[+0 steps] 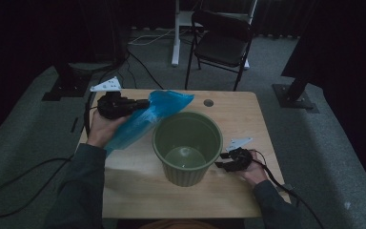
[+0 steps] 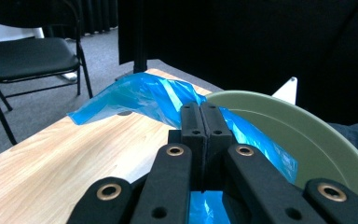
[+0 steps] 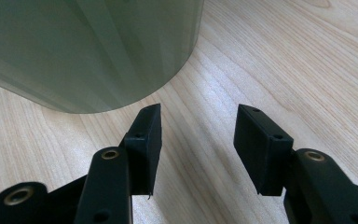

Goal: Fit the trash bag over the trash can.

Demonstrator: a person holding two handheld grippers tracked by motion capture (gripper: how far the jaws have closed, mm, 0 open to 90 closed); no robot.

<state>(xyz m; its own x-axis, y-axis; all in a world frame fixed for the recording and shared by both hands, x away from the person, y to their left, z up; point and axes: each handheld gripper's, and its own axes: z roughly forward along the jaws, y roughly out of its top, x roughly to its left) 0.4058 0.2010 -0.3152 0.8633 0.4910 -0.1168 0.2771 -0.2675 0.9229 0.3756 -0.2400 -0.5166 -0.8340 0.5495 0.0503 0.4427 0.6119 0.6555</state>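
A green ribbed bin (image 1: 187,147) stands upright in the middle of the wooden table (image 1: 138,186). A blue plastic bag (image 1: 145,117) hangs over the table to its left, one end near the bin's rim. My left gripper (image 1: 143,103) is shut on the bag; in the left gripper view the jaws are pressed together with the blue plastic bag (image 2: 140,93) spreading out beyond them and the bin (image 2: 307,135) at the right. My right gripper (image 1: 223,164) rests low at the bin's right side, open and holding nothing (image 3: 198,135), with the bin's wall (image 3: 88,51) just ahead.
A black folding chair (image 1: 221,40) stands beyond the table's far edge, next to a white stand leg (image 1: 175,33). Cables trail over the grey carpet at the left (image 1: 19,186). A small round hole (image 1: 208,102) is in the tabletop at the back.
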